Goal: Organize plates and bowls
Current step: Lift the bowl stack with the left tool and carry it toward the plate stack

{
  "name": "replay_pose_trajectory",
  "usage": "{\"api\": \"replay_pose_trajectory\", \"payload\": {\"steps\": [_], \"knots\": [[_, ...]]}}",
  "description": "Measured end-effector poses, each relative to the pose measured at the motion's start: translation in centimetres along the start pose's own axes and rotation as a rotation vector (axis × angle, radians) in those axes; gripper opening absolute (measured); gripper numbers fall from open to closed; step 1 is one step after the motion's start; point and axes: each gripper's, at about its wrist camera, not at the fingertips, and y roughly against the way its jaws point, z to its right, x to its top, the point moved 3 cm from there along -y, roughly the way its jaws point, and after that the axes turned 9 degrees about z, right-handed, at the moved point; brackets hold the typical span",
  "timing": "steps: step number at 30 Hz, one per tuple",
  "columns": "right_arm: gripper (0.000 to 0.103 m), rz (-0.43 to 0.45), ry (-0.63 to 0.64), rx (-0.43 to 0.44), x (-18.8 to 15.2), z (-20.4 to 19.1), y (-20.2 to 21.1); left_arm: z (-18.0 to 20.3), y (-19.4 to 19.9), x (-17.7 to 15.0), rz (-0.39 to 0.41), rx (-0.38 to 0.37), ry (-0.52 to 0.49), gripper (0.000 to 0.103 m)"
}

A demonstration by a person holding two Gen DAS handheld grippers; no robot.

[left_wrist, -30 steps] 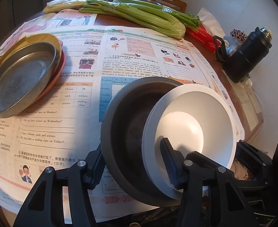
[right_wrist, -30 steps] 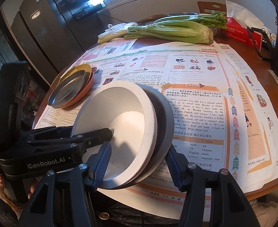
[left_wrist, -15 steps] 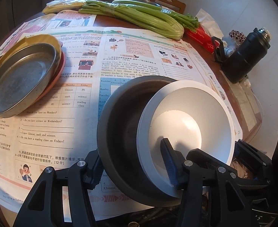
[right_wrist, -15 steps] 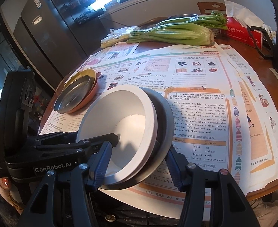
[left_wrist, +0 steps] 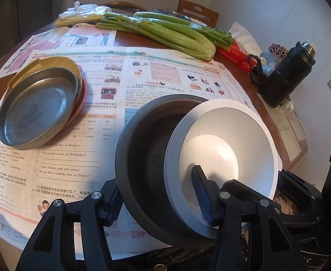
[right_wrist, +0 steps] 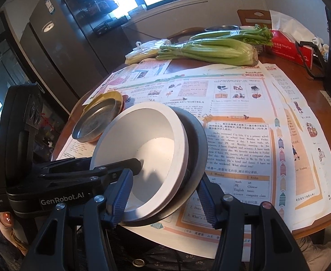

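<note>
A white bowl (left_wrist: 230, 135) sits tilted inside a dark grey bowl (left_wrist: 147, 140), both lifted off the paper-covered table. My left gripper (left_wrist: 158, 196) is shut on the near rims of both bowls, one finger inside the white bowl, one outside the grey bowl. My right gripper (right_wrist: 163, 194) is shut on the same pair from the other side; the white bowl (right_wrist: 142, 144) and the grey bowl (right_wrist: 197, 140) sit between its fingers. A stack of plates, a metal plate (left_wrist: 36, 103) on a gold and a red one, rests at the left; it also shows in the right wrist view (right_wrist: 95, 119).
Printed paper sheets (left_wrist: 147, 72) cover the round wooden table (right_wrist: 309, 83). Celery (left_wrist: 165, 31) lies along the far side, with a red tissue box (left_wrist: 235, 54) and a black flask (left_wrist: 285, 76) at the right. A chair (left_wrist: 199, 13) stands behind.
Both grippers and the nested bowls have risen and tilted a little toward me; the table looks slightly farther away. The grips have not changed.
</note>
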Motion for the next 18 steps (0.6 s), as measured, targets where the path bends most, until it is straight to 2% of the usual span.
{"api": "replay_pose_trajectory", "payload": {"steps": [9,18], "knots": [[0.057,0.011,0.023,0.009,1.2,-1.8,-0.5,-1.6,1.3,1.6,0.044,0.005,0.002,0.057],[0.057,0.002,0.045,0.011,3.2,-3.6,-2.8,-4.3,1.1,4.0,0.071,-0.001,0.006,0.057]]}}
